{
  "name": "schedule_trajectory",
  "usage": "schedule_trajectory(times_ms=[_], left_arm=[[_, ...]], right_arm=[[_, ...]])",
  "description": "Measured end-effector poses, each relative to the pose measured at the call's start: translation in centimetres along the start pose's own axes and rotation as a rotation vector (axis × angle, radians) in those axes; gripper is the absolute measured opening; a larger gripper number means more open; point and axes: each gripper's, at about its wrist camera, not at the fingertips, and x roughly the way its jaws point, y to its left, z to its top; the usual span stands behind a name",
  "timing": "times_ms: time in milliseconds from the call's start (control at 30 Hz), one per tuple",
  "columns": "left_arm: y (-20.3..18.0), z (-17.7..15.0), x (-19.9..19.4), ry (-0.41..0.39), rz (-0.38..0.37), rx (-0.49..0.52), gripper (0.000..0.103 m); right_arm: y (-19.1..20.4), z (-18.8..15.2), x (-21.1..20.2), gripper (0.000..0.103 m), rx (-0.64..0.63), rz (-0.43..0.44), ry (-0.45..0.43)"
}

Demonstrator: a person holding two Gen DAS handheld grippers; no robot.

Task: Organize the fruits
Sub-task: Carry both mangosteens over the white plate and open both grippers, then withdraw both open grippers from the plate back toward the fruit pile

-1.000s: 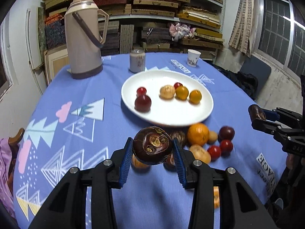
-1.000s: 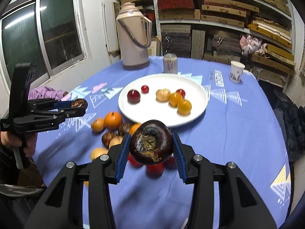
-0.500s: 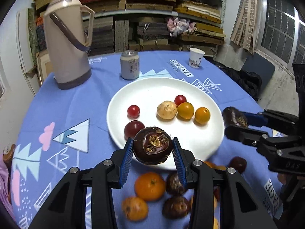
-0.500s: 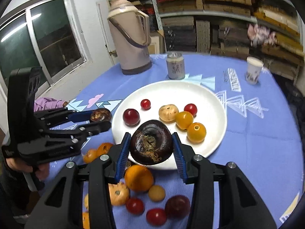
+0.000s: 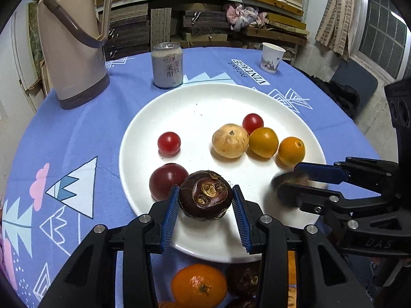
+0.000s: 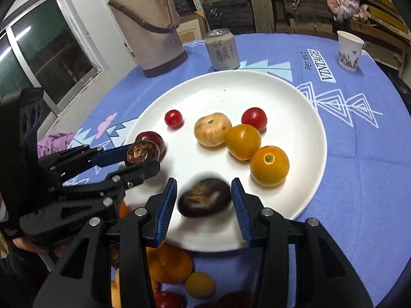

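Note:
A white plate (image 5: pixel 205 97) (image 6: pixel 295 95) on the blue cloth carries two red cherry tomatoes, a dark red fruit (image 5: pixel 167 179), a tan fruit (image 5: pixel 230 141) and two orange ones. My left gripper (image 5: pixel 205 192) (image 6: pixel 143 159) is shut on a dark brown water chestnut (image 5: pixel 205 197) over the plate's near left part. My right gripper (image 6: pixel 204 187) (image 5: pixel 287 179) hangs over the near right part. Its pads sit against a second water chestnut (image 6: pixel 204 201), which looks blurred and lies flatter between them.
Loose fruit lies on the cloth just before the plate, among it a mandarin (image 5: pixel 199 285) and another chestnut (image 5: pixel 244 279). Behind the plate stand a tan thermos jug (image 5: pixel 72 46), a drink can (image 5: pixel 168 65) and a paper cup (image 5: pixel 272 56). Packed shelves fill the background.
Both grippers have moved forward from above the loose fruit pile to over the plate and come lower. The chestnut in the right gripper has turned between the pads.

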Motion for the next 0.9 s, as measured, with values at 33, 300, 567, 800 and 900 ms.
schedule_trajectory(times_ms=[33, 300, 567, 800, 900], left_arm=[[-0.2, 0.0, 0.0, -0.005, 0.005, 0.013, 0.045], [-0.2, -0.2, -1.3, -0.025, 0.025, 0.014, 0.073], [-0.1, -1.8, -3.9, -0.054, 0.041, 0.010, 0.083], [0.8, -3.7, -5.7, -0.049, 0.052, -0.024, 0.083], [1.4, -4.6, -6.5, -0.049, 0.058, -0.045, 0.084]], right_arm=[[-0.1, 0.1, 0.1, 0.044, 0.008, 0.007, 0.000], [-0.5, -0.6, -2.2, 0.054, 0.027, 0.020, -0.049], [-1.6, -2.5, -5.3, 0.070, 0.077, 0.022, -0.105], [-2.5, -4.7, -8.2, 0.079, 0.111, 0.011, -0.149], [-2.6, -5.8, -9.0, 0.084, 0.122, 0.005, -0.155]])
